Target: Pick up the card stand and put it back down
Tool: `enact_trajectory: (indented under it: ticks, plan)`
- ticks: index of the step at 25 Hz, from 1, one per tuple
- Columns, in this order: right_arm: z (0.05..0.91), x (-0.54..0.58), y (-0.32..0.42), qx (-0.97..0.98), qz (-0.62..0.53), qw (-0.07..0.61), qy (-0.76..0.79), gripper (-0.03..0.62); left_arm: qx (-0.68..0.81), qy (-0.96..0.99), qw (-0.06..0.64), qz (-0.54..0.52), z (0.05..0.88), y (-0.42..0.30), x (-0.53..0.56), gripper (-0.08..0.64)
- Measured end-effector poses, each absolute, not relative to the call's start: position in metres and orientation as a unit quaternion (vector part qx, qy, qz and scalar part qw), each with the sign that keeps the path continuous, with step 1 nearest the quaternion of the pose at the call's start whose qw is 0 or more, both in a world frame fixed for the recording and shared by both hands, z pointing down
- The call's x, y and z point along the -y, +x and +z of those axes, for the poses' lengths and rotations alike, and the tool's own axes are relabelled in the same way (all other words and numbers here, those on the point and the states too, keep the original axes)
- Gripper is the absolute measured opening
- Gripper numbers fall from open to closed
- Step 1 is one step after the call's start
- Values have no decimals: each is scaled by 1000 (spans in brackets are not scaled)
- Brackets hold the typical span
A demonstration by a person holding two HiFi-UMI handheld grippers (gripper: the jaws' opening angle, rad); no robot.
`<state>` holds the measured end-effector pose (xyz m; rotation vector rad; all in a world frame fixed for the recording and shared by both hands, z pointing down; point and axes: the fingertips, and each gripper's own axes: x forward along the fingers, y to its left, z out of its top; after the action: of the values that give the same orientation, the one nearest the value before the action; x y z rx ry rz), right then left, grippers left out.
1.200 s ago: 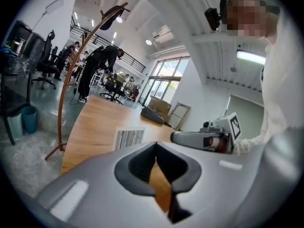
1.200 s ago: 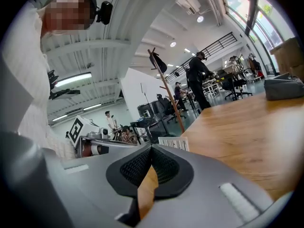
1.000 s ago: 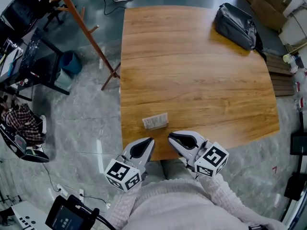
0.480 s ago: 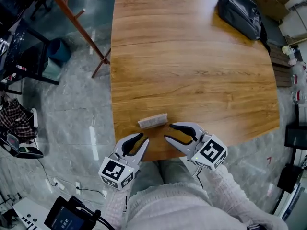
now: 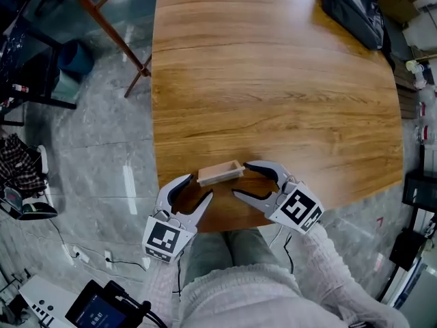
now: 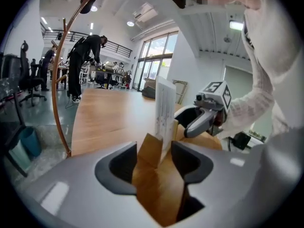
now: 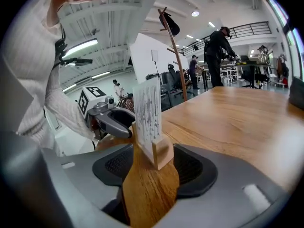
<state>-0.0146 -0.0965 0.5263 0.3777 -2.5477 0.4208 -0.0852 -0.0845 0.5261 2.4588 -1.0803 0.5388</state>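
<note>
Wooden table (image 5: 273, 80): black bag (image 5: 355, 9) on its far right corner; coat rack (image 5: 102, 26) and blue bin (image 5: 74, 60) on the floor off its left edge, well apart from the work. Card stand (image 5: 220, 172) sits on the table by its near edge, a wooden block with a white printed card upright in its slot. Left gripper (image 5: 198, 186) and right gripper (image 5: 242, 179) reach in over that near edge, one at each end of the block, both with jaws opening and pads clear of the block.
</note>
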Motion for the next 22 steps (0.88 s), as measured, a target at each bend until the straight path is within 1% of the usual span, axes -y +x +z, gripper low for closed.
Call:
enact_trajectory:
  ticks: [2,9,11,21,22]
  plan:
    - [532,99,-15,941,141,273,143,261,378,883,187,206,529,-84,87,219]
    - [545,106,-25,940,103,296,134,262,348,892,139,253,534,-71,89,225]
    - [547,105,-29,941,99,298,127,261,349,891,143,254,537,-70,92,235]
    - [550,106,-40,941,83,305,120,264,354,887,145,259,540,-71,94,232]
    - [550,107,-39,941,82,305,124,256,354,887,144,260,540,-71,95,232]
